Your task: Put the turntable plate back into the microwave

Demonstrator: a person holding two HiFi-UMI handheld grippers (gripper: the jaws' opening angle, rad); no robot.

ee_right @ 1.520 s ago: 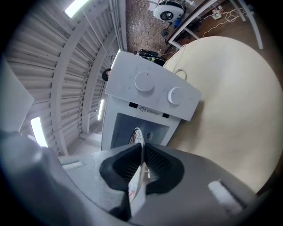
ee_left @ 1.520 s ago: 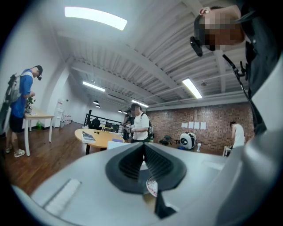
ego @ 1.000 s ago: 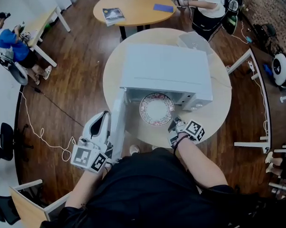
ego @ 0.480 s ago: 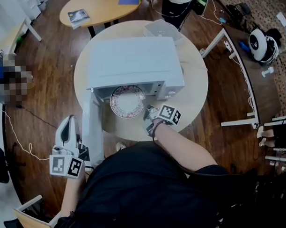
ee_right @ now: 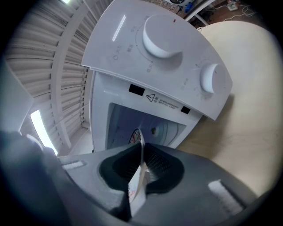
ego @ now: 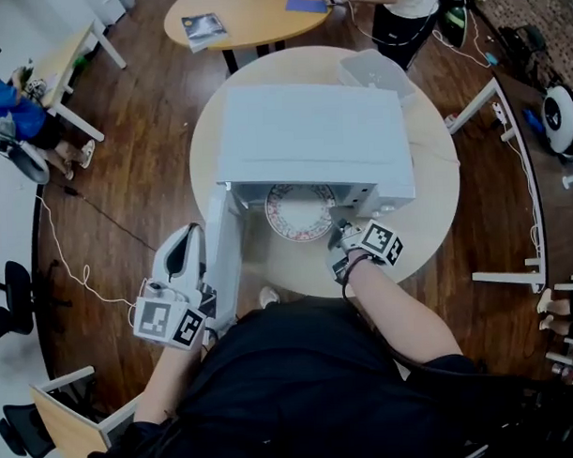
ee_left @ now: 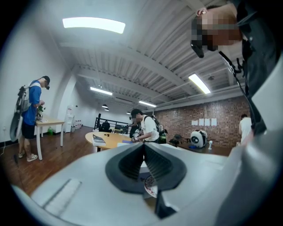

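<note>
Your right gripper [ego: 339, 238] pinches the round white pattern-rimmed plate [ego: 300, 212] at ten o'clock, partly inside the boxy white microwave [ego: 311, 138] — left gripper [ego: 188, 232] pressed together, empty, farther off.

**Right gripper clamped, left shut and empty**

The right gripper [ee_right: 141, 152] tilts slightly downward, its jaws closed on the rim of the plate [ee_right: 135, 185], with the forearm [ego: 394, 309] stretched forward. The left gripper [ee_left: 143, 148] points level out at the person's left side, its jaws pressed together with nothing between them.

Warning triangle [ee_right: 150, 97], illegible small print on microwave [ee_right: 132, 53] front, square coded markers [ego: 168, 321] on left gripper [ego: 186, 236], right gripper [ego: 336, 234]
</note>
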